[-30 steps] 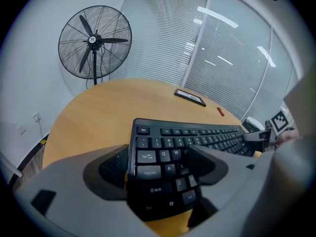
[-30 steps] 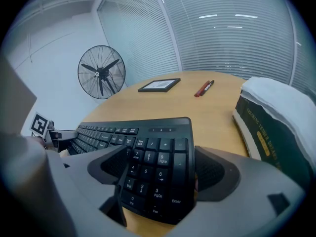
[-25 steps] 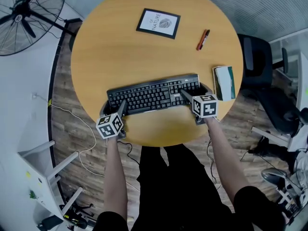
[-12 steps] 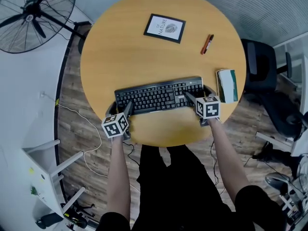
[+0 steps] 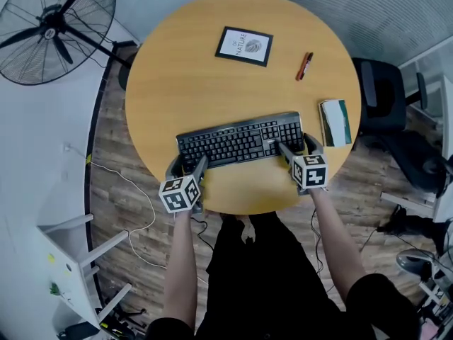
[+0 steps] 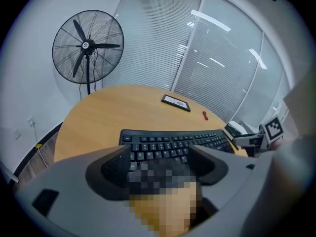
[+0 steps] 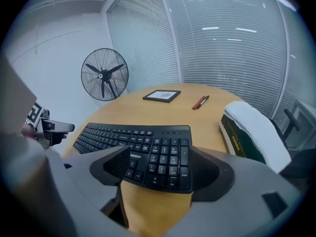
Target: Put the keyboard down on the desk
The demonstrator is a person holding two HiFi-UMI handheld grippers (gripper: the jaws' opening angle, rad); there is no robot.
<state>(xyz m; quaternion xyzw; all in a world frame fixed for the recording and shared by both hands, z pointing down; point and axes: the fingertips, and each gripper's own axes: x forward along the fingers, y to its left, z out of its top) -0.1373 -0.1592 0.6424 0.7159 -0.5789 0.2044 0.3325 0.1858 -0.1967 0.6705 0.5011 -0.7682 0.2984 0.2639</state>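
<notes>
Keyboard [image 5: 241,140], ends hidden behind jaws

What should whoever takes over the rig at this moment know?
Left gripper: open, empty, hovering at the left end of the keyboard.
Right gripper: open, empty, at the right end; its jaws have just been closing a little, with the keyboard's end showing between them but not gripped.
Keyboard: flat on the desk, near the front edge.
Done: keyboard set down and released.
Left: pull both grippers clear.
</notes>
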